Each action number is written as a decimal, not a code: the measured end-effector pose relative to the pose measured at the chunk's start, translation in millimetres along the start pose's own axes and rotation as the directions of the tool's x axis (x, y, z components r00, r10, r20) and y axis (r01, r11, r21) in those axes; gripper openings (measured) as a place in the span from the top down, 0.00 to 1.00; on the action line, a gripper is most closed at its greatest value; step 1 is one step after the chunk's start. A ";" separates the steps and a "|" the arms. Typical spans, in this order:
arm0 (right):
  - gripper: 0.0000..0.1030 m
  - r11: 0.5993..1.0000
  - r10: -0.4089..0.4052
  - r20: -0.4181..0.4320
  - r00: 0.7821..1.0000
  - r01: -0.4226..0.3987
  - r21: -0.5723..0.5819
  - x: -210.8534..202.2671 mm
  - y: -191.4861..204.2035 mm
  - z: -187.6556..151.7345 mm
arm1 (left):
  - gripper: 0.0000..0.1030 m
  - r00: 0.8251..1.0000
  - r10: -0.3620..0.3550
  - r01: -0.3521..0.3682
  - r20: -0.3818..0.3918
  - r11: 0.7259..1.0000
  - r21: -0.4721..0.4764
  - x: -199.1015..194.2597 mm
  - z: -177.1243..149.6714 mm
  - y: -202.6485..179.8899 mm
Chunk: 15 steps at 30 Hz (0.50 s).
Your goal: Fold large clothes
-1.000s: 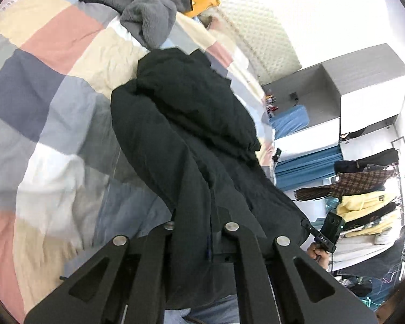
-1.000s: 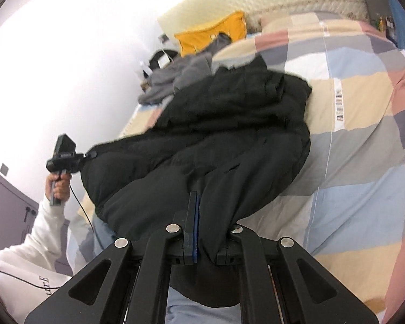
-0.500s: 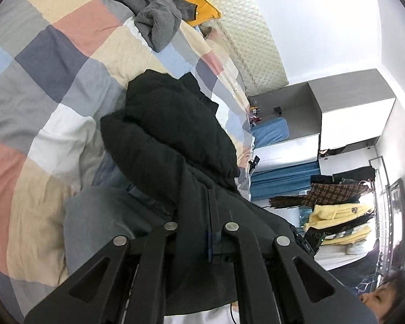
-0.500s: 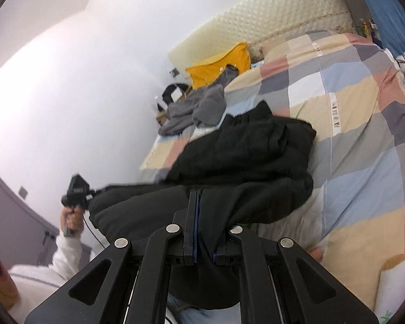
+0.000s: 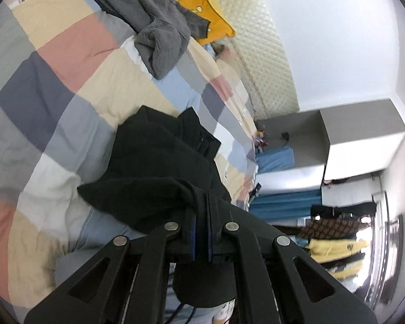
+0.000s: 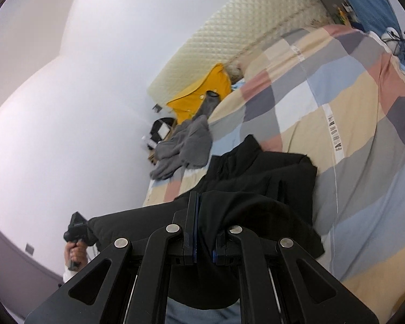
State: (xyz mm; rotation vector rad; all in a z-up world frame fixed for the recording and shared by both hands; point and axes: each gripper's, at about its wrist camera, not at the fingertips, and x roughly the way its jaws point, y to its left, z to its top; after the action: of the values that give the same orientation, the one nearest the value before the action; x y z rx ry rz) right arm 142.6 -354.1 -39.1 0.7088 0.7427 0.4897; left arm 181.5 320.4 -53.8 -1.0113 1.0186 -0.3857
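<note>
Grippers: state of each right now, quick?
Left gripper: shut on the black jacket.
Right gripper: shut on the same black jacket, at another part of its edge.

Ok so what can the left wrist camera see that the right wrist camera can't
Only the left wrist view shows the clothes rack with hanging garments and the grey-and-white cabinet. Only the right wrist view shows the person's hand holding the left gripper, and the bare white wall. Both show the black jacket pinched in shut jaws, the checked duvet, the grey fleece, the yellow pillow and the quilted headboard.
</note>
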 end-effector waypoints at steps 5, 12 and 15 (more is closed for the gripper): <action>0.96 0.998 -0.053 -0.001 0.999 0.053 0.046 33.7 -22.2 26.4 | 0.95 0.995 0.089 -0.090 0.033 0.996 0.017 30.6 30.4 -13.3; 0.96 0.989 -0.118 -0.012 0.993 0.118 0.090 79.9 -42.8 58.5 | 0.95 0.977 0.193 -0.198 0.095 0.979 0.045 63.3 62.3 -22.6; 0.96 0.983 -0.147 -0.022 0.989 0.148 0.108 102.6 -54.8 67.9 | 0.95 0.962 0.249 -0.256 0.110 0.965 0.058 80.8 74.7 -20.7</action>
State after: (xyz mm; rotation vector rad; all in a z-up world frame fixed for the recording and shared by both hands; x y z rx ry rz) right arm 268.1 -353.6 -88.0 0.7466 0.8330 0.3211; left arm 289.1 292.9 -67.6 -0.8160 1.0200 -0.1569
